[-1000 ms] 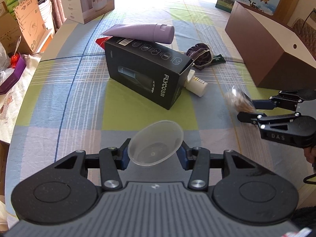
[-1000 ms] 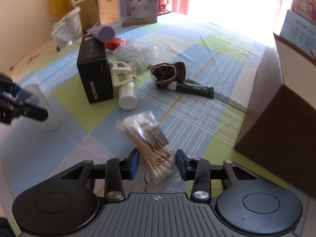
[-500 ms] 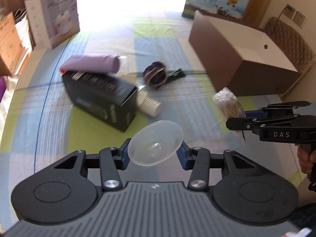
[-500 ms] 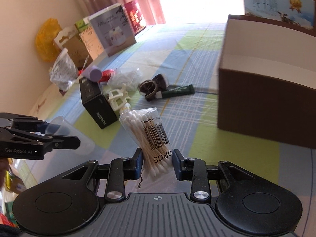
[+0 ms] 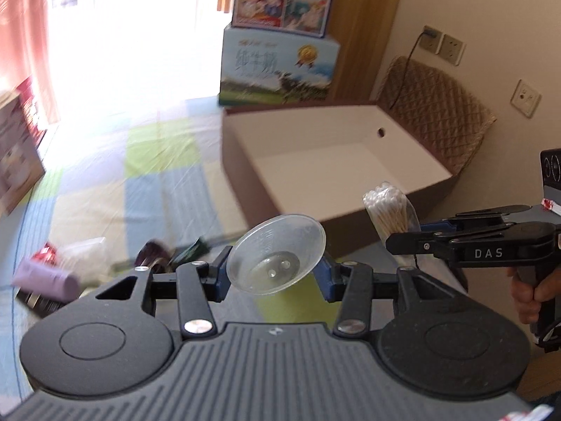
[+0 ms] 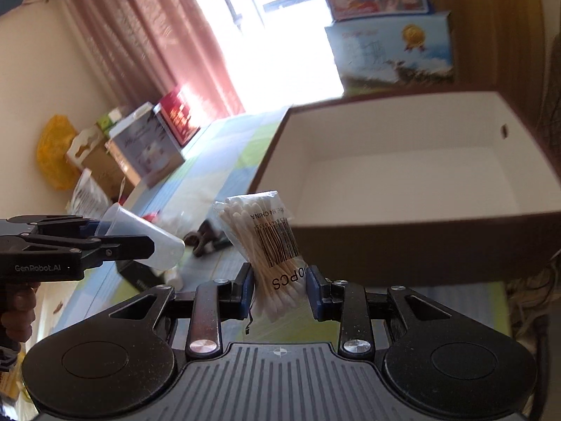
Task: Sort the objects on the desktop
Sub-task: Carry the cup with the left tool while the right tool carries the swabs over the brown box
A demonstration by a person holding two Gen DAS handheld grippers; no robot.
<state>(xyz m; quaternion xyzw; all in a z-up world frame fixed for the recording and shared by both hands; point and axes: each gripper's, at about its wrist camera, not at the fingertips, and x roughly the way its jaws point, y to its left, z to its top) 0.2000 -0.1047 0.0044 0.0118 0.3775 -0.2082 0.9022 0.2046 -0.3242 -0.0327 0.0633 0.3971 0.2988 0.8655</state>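
Note:
My left gripper is shut on a clear plastic cup, held on its side, mouth toward the camera, well above the table. In the right wrist view that cup shows at the left, in the left gripper. My right gripper is shut on a bag of cotton swabs, upright, in front of the brown box. The left wrist view shows the swab bag near the box's front right corner. The box's white inside looks bare.
On the checked tablecloth lie a purple tube, a black carton under it, a dark scrunchie and a green packet. Milk cartons stand behind the box; a wicker chair is to its right. More cardboard boxes sit at the far left edge.
Both grippers have risen and swung toward the brown box, each still holding its object. The box's open inside now shows in both views; the table clutter has dropped to the lower left.

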